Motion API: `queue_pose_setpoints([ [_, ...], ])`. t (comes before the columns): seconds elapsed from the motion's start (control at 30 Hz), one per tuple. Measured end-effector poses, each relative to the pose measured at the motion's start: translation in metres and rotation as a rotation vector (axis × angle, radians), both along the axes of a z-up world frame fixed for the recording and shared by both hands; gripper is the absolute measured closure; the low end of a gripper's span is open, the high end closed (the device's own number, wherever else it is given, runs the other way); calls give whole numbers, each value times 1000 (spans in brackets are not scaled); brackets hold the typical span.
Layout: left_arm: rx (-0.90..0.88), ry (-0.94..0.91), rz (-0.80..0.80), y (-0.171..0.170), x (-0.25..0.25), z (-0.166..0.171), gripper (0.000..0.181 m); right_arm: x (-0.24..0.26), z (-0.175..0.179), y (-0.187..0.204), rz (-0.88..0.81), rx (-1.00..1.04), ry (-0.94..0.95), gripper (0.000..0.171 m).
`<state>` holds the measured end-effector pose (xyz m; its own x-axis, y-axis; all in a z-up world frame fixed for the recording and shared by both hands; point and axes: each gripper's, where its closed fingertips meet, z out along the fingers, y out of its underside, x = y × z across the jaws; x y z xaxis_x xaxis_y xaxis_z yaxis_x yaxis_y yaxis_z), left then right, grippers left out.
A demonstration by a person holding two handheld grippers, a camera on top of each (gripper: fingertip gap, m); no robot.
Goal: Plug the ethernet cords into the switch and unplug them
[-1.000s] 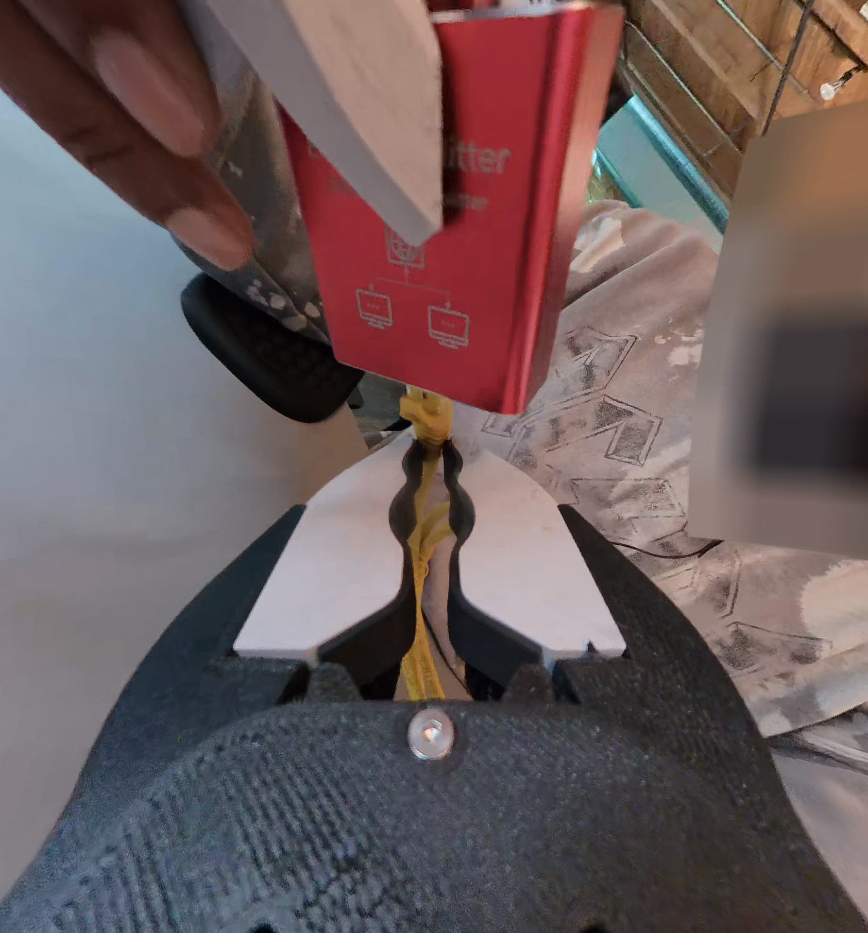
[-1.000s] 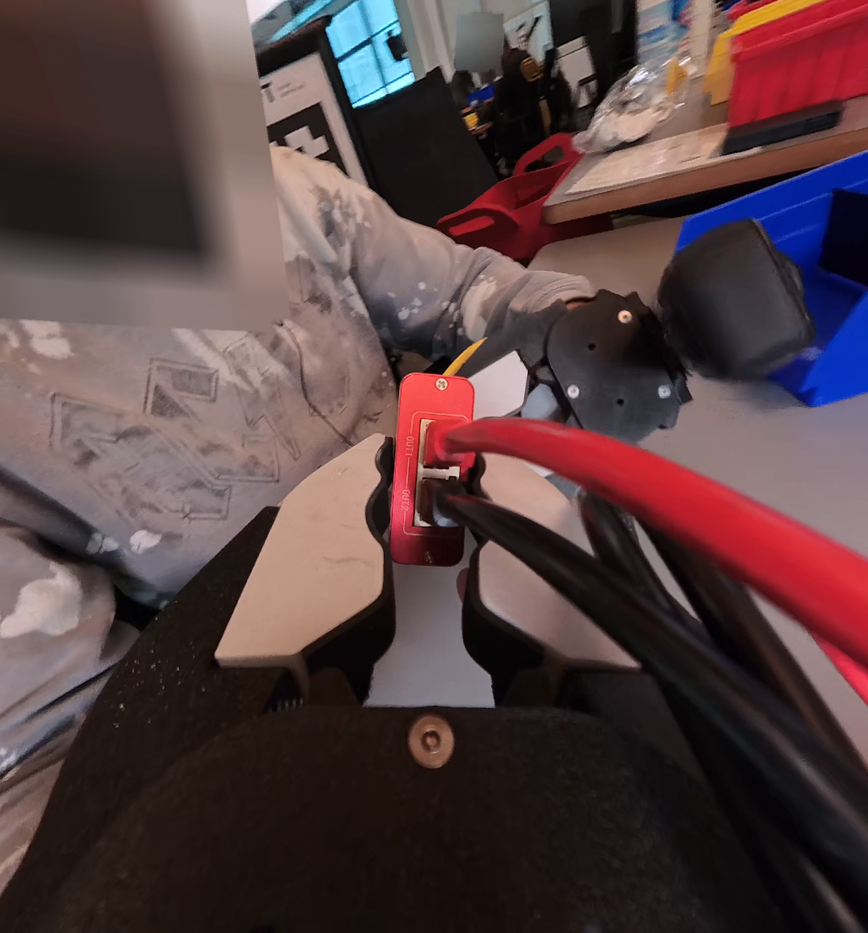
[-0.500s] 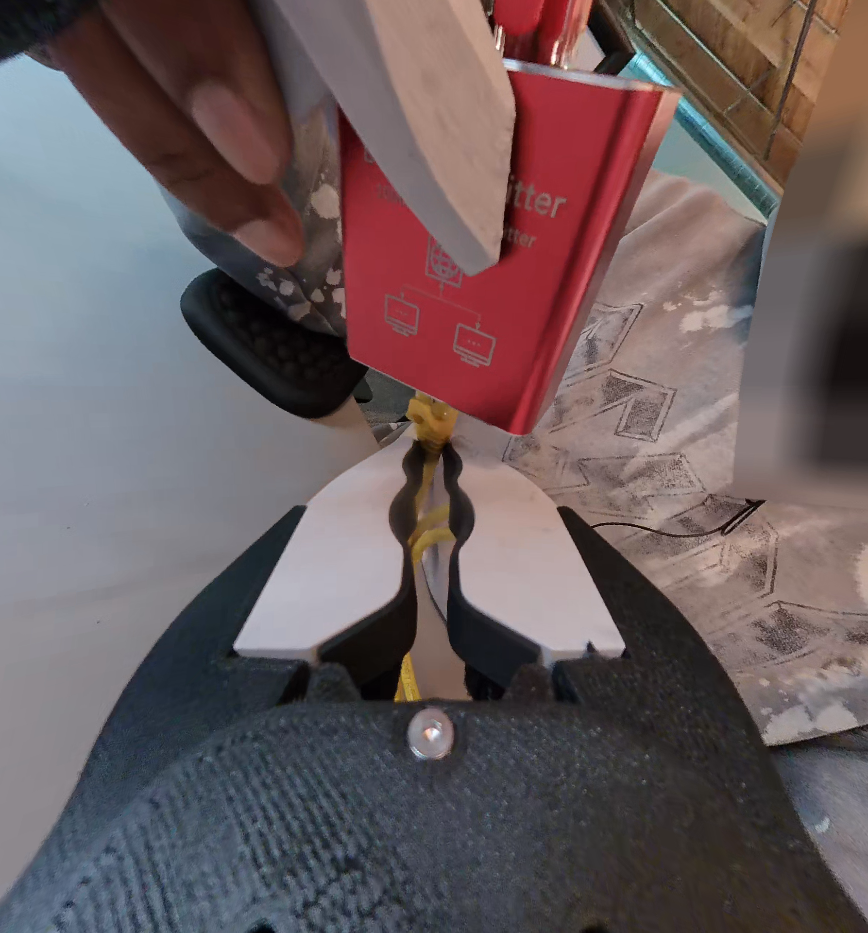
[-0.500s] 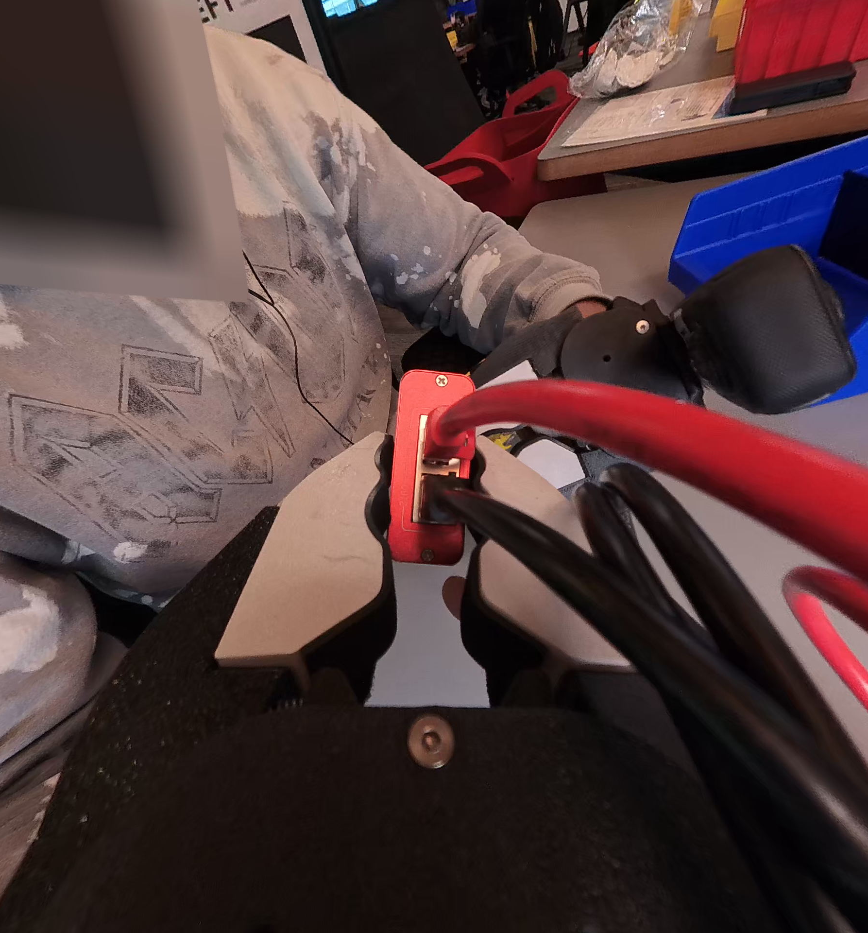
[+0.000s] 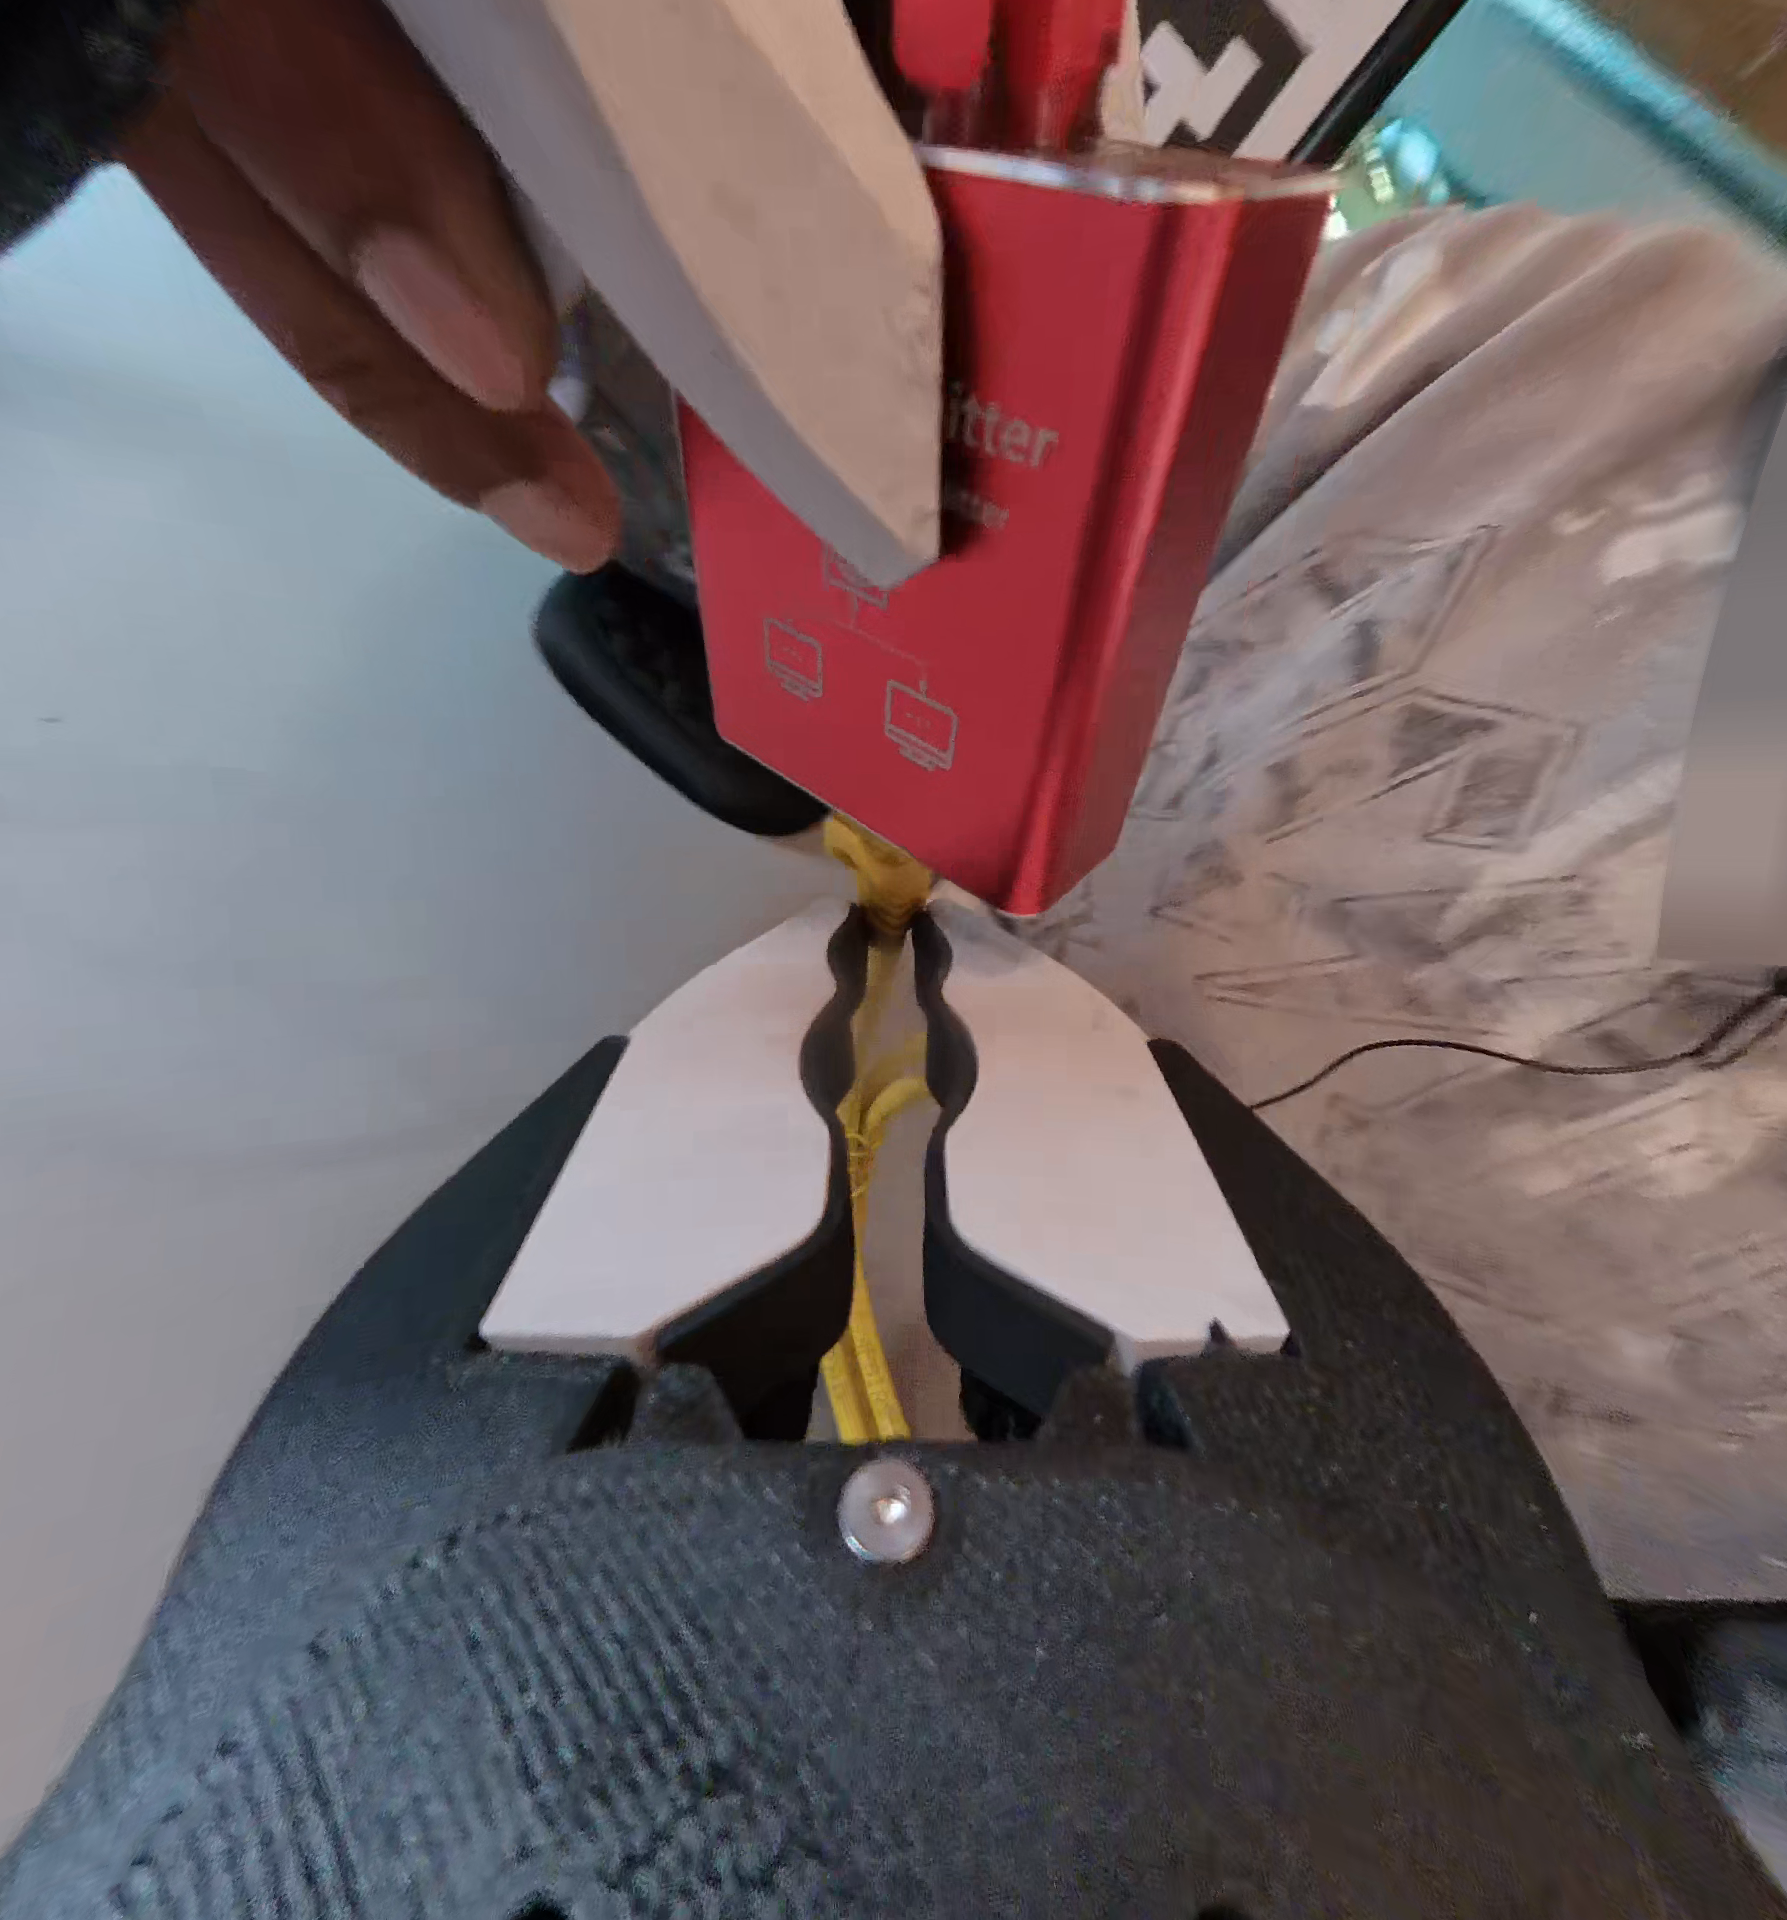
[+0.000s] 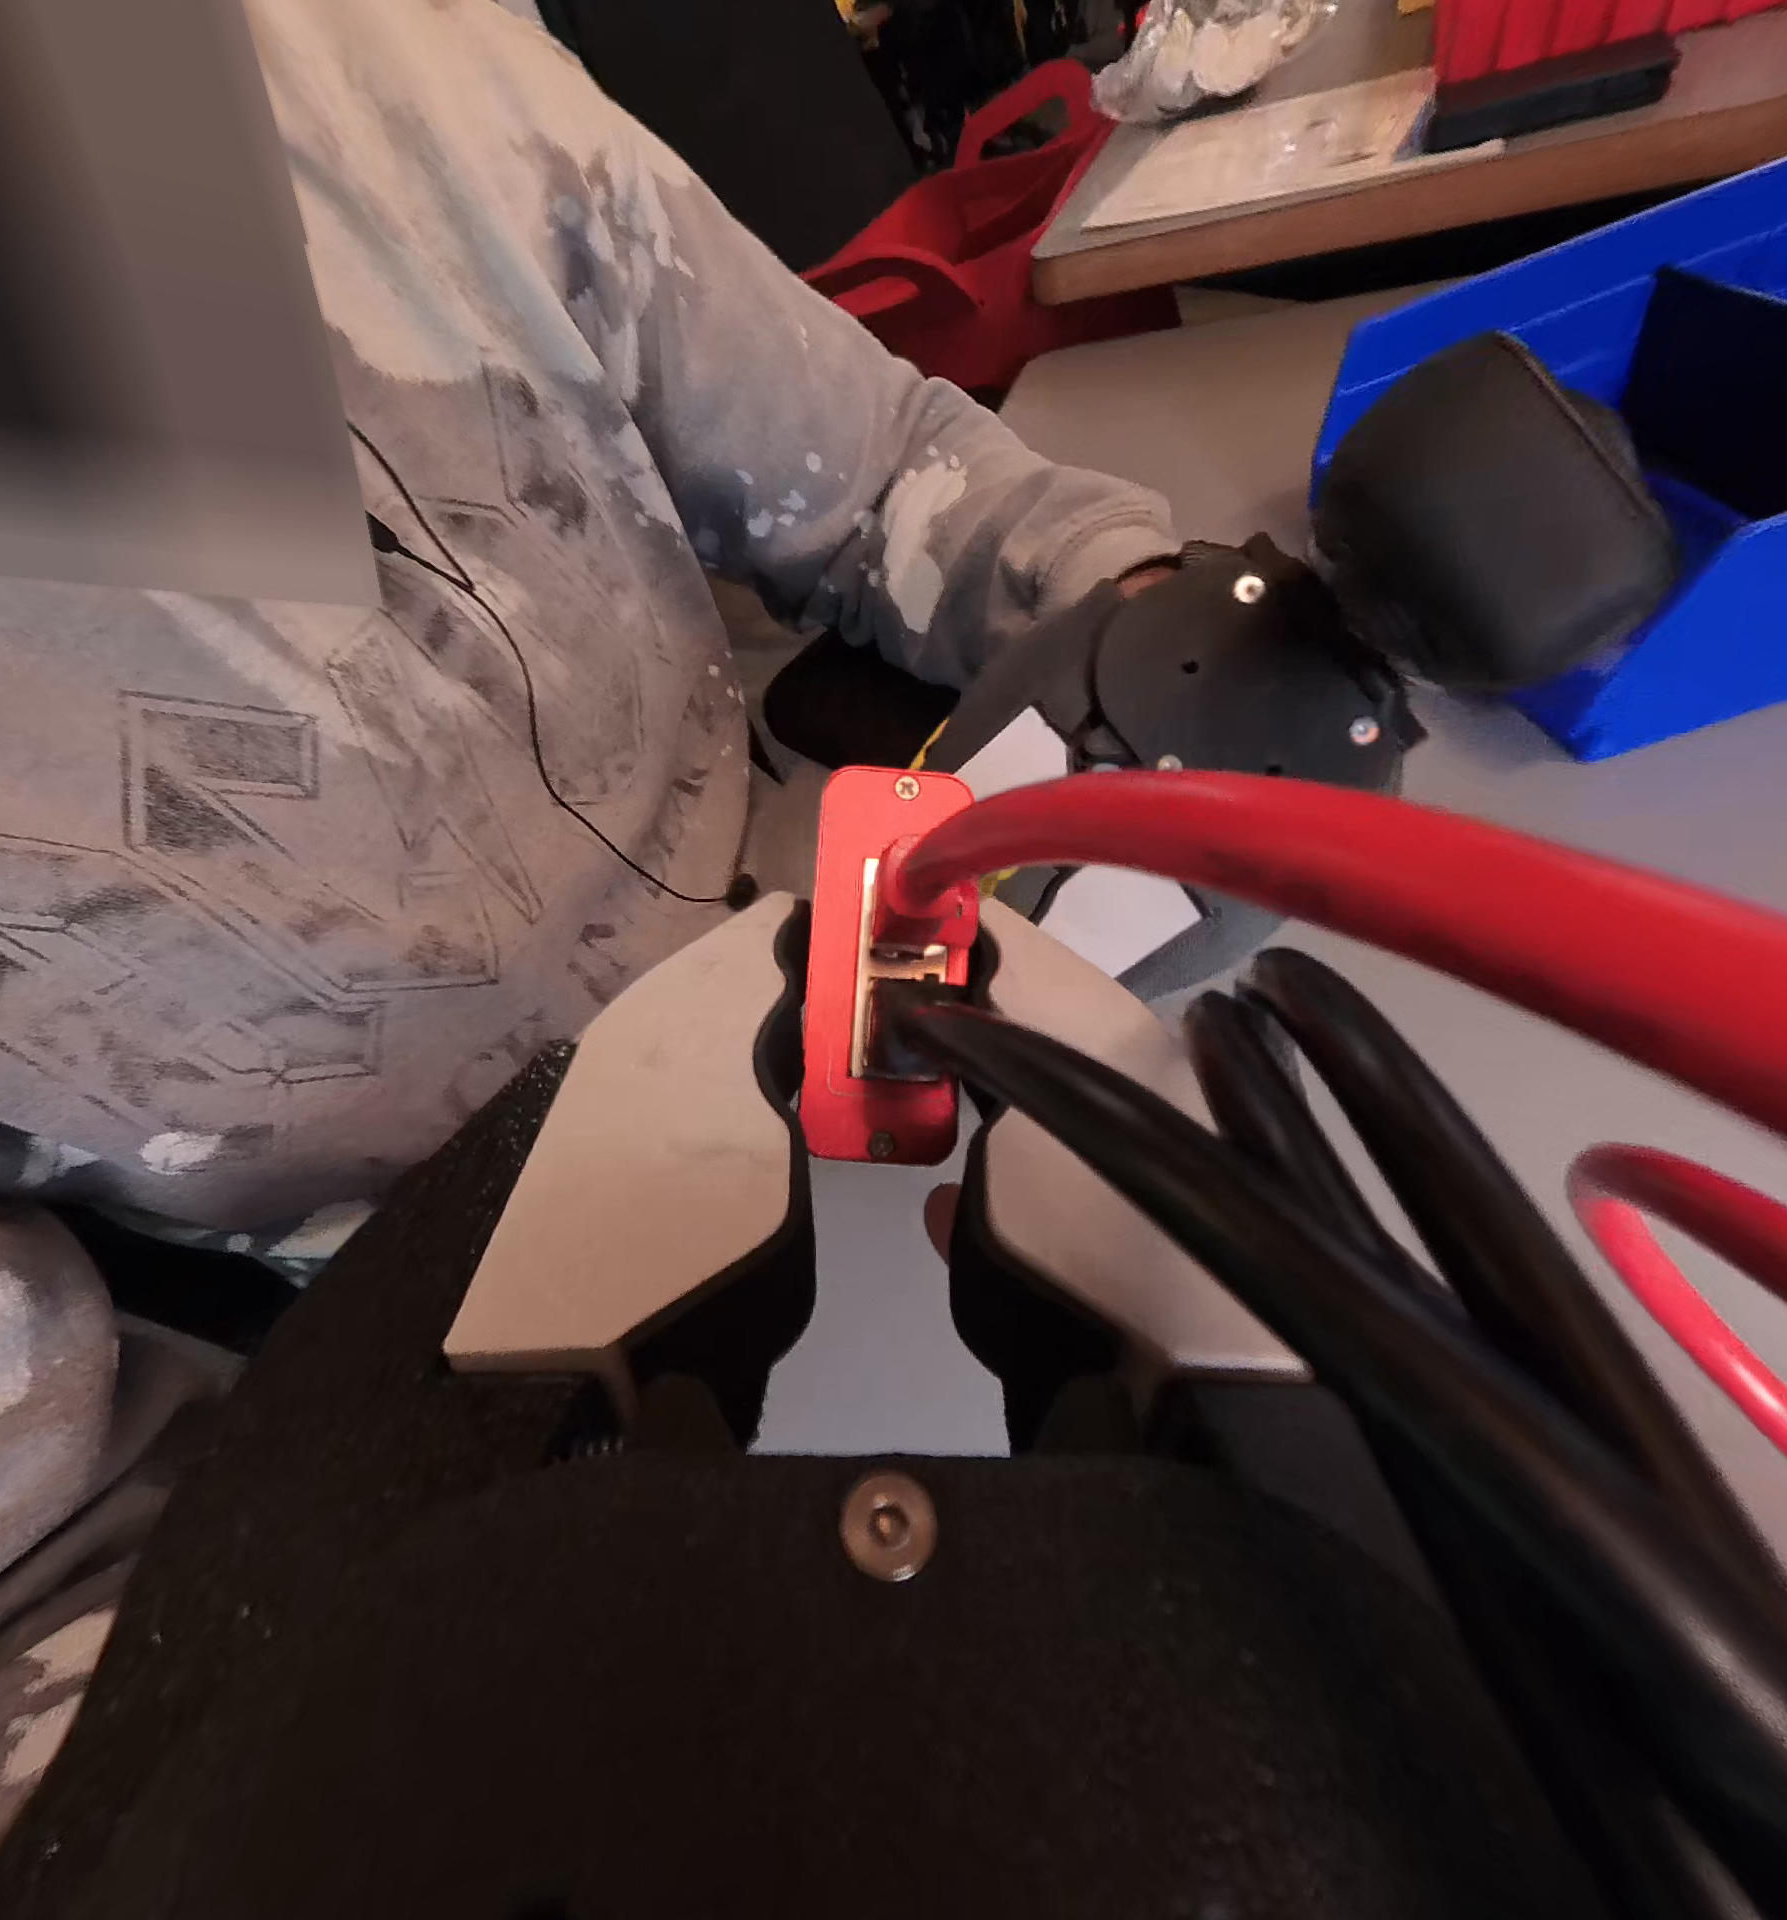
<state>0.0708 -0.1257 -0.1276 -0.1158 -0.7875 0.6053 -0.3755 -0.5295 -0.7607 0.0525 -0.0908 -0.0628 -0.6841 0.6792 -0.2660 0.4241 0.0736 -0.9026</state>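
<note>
The switch [image 6: 884, 971] is a small red metal box, held in the air between the two grippers. My right gripper [image 6: 881, 1023] is shut on its sides. A red cord [image 6: 1388, 894] sits in its upper port and a black cord [image 6: 1128, 1122] in its lower port. In the left wrist view the switch [image 5: 972, 665] hangs just beyond my left gripper [image 5: 887, 920], which is shut on a yellow cord [image 5: 873, 1122]. The yellow plug [image 5: 873, 868] meets the switch's near end; whether it is seated is hidden. The right gripper's pale finger [image 5: 764, 291] lies across the switch.
A person in a grey patterned sweatshirt [image 6: 401, 727] sits close behind; a hand [image 5: 369, 270] holds the right gripper. A blue bin [image 6: 1751, 499] stands on the grey table [image 6: 1647, 810] at right. Red cord loops [image 6: 1699, 1299] at lower right. A wooden bench [image 6: 1388, 197] is behind.
Both grippers keep their grip. The switch has tilted and drifted a little in both views, with the red and black cords swinging along. The yellow plug stays at the switch's near end.
</note>
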Motion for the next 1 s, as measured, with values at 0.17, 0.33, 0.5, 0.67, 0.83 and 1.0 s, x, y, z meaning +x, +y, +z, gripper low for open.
queue_pose_setpoints([
  [0.17, 107, -63, 182, 31, -13, 16, 164, 2, 17, 17, -114, 74, 85, 146],
  [0.33, 175, -243, 522, 86, -61, 59, 160, 3, 9, 30, -193, 146, 49, 146],
  [0.5, 305, -201, 577, 77, -76, 87, 155, -6, 1, 42, -253, 131, -4, 146],
  [0.67, 414, 75, 480, 60, -36, 56, 143, -20, -2, 33, -257, 106, -57, 146],
  [0.83, 340, 167, 539, 74, -30, 42, 154, -28, -3, 45, -355, 86, -78, 139],
  [1.0, 3, -110, 604, 90, -51, 59, 154, -38, 18, 89, -648, 71, 2, 127],
])
